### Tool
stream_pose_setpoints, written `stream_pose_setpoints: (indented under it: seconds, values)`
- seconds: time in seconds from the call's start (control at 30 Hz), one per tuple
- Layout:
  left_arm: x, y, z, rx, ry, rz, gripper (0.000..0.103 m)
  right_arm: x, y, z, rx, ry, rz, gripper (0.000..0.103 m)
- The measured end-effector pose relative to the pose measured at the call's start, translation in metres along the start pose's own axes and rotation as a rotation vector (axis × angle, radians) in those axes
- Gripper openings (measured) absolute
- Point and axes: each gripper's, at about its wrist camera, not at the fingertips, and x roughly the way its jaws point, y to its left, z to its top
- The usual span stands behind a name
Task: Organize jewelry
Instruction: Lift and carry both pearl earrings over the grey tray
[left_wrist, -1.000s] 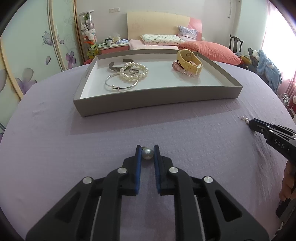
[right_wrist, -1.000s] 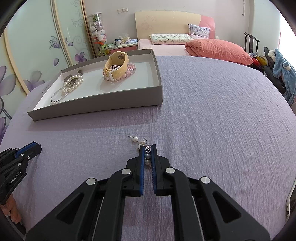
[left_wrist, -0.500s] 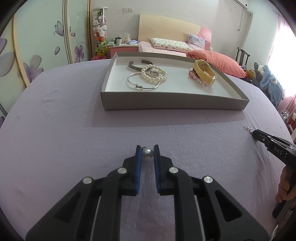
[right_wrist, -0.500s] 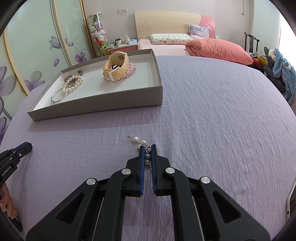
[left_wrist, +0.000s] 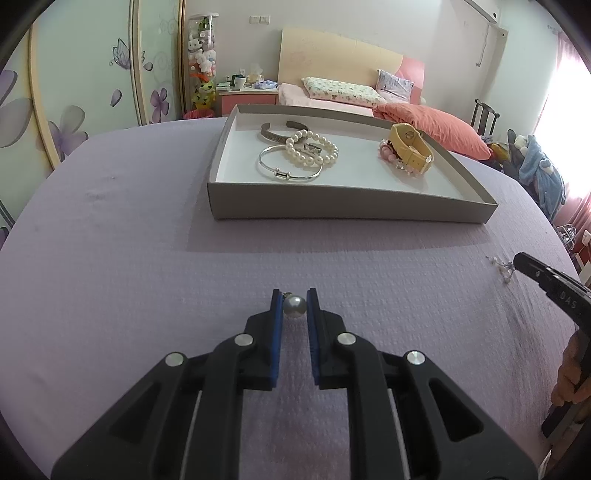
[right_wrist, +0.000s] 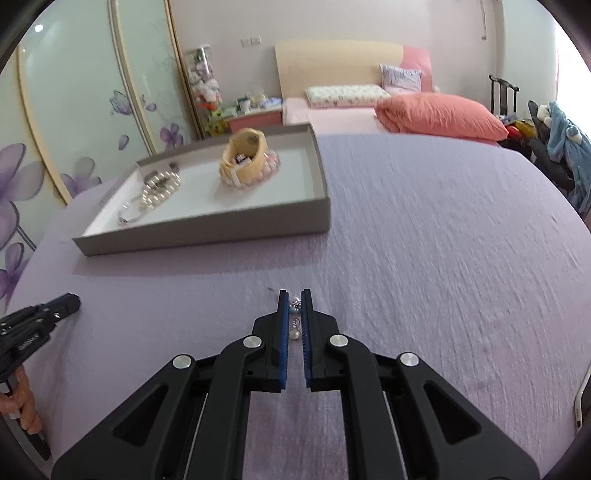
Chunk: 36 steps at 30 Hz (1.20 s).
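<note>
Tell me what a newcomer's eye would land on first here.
First, the grey tray on the lilac cloth, holding a pearl bracelet, a silver bangle and a yellow watch. Nearer, the left tongs pinch a single pearl earring, and the right tongs grip a pearl cluster earring.

The location was a home bedroom: a bed (left_wrist: 332, 99) with pillows (left_wrist: 341, 90), a nightstand (left_wrist: 247, 98), floral wardrobe doors (left_wrist: 92, 81) and stuffed toys (left_wrist: 201, 55) were present.
</note>
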Motion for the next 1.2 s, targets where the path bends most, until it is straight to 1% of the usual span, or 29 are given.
stream_pose_setpoints:
  seconds: [0.27, 0.53, 0.67, 0.77, 0.93, 1.0, 1.2]
  values:
    - [-0.024, 0.0, 0.001, -0.014, -0.079, -0.04, 0.014, -0.039, 0.012, 0.014, -0.004, -0.173, 0.054, 0.007]
    - [-0.061, -0.013, 0.004, 0.015, -0.231, -0.078, 0.014, -0.077, 0.026, 0.028, -0.024, -0.353, 0.089, 0.007]
    - [-0.078, -0.022, 0.01, 0.04, -0.31, -0.082, 0.014, -0.089, 0.033, 0.033, -0.038, -0.418, 0.096, 0.007]
    - [-0.084, -0.026, 0.019, 0.052, -0.342, -0.09, 0.014, -0.091, 0.041, 0.037, -0.056, -0.447, 0.098, 0.007]
    - [-0.087, -0.028, 0.038, 0.055, -0.376, -0.091, 0.014, -0.087, 0.048, 0.049, -0.062, -0.465, 0.113, 0.007]
    - [-0.089, -0.029, 0.047, 0.064, -0.402, -0.084, 0.014, -0.086, 0.05, 0.052, -0.064, -0.473, 0.115, 0.007]
    - [-0.086, -0.033, 0.077, 0.074, -0.451, -0.08, 0.014, -0.082, 0.06, 0.076, -0.073, -0.519, 0.124, 0.007]
